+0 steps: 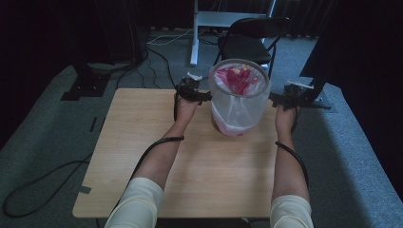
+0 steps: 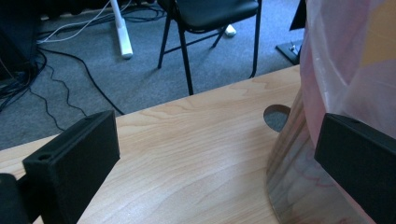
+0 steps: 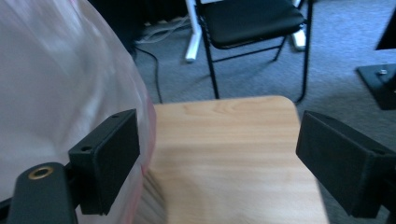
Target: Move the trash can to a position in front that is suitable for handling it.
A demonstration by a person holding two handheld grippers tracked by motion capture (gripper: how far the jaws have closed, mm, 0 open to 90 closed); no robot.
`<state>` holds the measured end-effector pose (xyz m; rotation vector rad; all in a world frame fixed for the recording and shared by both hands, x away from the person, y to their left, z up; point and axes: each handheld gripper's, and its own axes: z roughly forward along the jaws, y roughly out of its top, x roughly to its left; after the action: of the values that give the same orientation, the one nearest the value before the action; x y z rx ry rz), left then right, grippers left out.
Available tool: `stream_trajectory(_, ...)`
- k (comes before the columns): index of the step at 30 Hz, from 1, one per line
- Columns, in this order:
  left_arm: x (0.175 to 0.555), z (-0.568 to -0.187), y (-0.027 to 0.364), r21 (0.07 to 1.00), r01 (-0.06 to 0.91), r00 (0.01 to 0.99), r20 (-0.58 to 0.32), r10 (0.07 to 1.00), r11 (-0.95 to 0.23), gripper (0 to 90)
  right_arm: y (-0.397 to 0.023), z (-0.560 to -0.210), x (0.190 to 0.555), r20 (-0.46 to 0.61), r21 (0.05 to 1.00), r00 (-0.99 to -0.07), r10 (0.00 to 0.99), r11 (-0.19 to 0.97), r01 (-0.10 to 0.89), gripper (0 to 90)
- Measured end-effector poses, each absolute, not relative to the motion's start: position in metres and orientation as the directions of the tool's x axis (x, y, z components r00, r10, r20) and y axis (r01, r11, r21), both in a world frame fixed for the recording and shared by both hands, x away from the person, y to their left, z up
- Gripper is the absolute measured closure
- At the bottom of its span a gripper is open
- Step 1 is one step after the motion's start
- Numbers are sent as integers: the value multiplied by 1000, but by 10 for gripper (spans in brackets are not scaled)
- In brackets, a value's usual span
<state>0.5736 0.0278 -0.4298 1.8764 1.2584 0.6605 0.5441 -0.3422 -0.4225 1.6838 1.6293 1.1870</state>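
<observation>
Nearest, at the bottom of the high view, two forearms in pale sleeves are reaching up the frame over the wooden table [image 1: 204, 180], cables trailing from each. At mid-frame the left gripper [image 1: 192, 90] and right gripper [image 1: 290, 97] are flanking a clear bin [image 1: 239, 97] lined with a plastic bag [image 1: 237, 114]; something pink [image 1: 235, 78] is lying inside, hard to make out. In both gripper views the jaws are standing wide apart, one jaw against or just beside the bin's wall, whose upper part is cut off by the frame. Beyond, at the top centre, a black folding chair [image 1: 249, 40] is standing on grey carpet [image 1: 71, 123], and dark curtains are swallowing the upper corners.
</observation>
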Motion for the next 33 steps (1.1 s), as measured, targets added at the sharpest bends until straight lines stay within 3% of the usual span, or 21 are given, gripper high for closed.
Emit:
stream_trajectory(6, 574, -426, 28, 813, 524, 397, 29, 917, -252, 0, -337, -422, 551, 304, 821, -198, 932, -151, 551, 138)
stream_trajectory(16, 570, -423, 38, 813, 508, 427, 50, 903, -285, 0, -329, -421, 547, 242, 848, -240, 940, -84, 524, 169)
stream_trajectory(33, 553, -422, 89, 808, 510, 405, 79, 911, -296, 0, -290, -424, 544, 267, 863, -395, 879, -36, 503, 171)
